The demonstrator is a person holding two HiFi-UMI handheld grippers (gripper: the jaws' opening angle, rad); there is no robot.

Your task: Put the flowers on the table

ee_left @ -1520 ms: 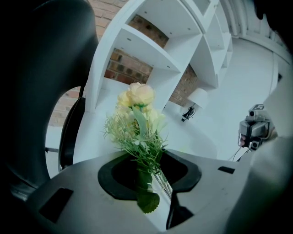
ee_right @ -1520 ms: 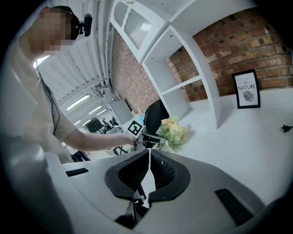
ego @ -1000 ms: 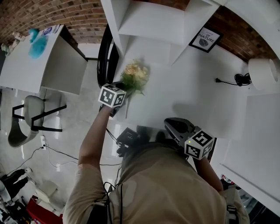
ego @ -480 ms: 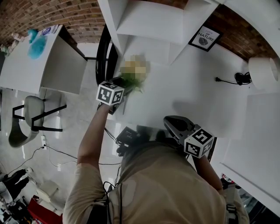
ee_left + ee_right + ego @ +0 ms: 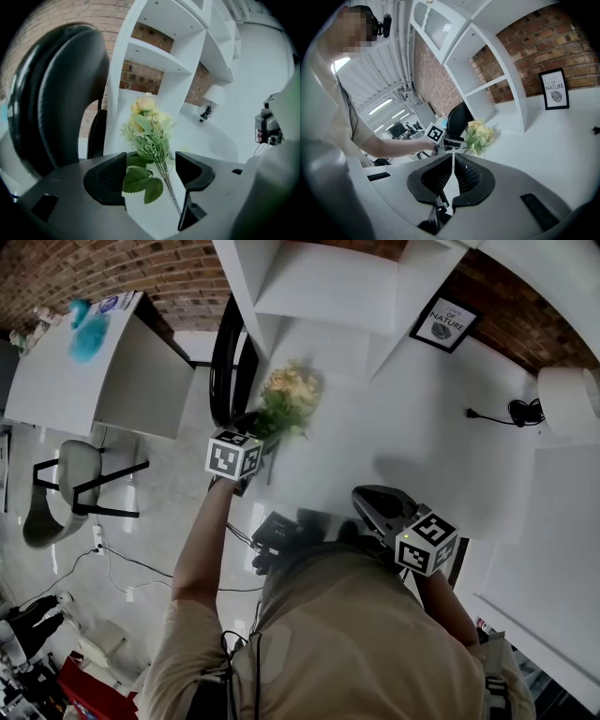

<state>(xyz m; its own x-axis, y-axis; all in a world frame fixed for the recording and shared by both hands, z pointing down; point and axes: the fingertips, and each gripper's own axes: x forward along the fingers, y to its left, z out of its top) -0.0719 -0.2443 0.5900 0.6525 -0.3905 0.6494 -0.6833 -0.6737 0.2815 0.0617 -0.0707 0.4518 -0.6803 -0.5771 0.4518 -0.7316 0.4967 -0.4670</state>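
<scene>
A bouquet of pale yellow flowers [image 5: 286, 395] with green leaves lies on the white table [image 5: 394, 427] near its left edge. My left gripper [image 5: 258, 425] sits at the stem end, and its jaws are opening. In the left gripper view the bouquet [image 5: 147, 126] has its stems and leaves between the spread jaws of the left gripper [image 5: 151, 161], and the pads stand off them. My right gripper [image 5: 370, 502] hovers at the table's near edge with nothing in it. In the right gripper view the right gripper [image 5: 453, 164] is shut, with the bouquet [image 5: 479, 133] far ahead.
A white shelf unit [image 5: 319, 287] stands just behind the flowers, and a black chair [image 5: 223, 362] is at the table's left end. A framed print [image 5: 444, 322] leans on the brick wall. A black cable [image 5: 511, 412] and a white round object [image 5: 567, 399] lie far right.
The left gripper's jaws have spread apart around the stems and it has drawn slightly back toward the table edge. The bouquet stays lying on the table. The right gripper has barely moved.
</scene>
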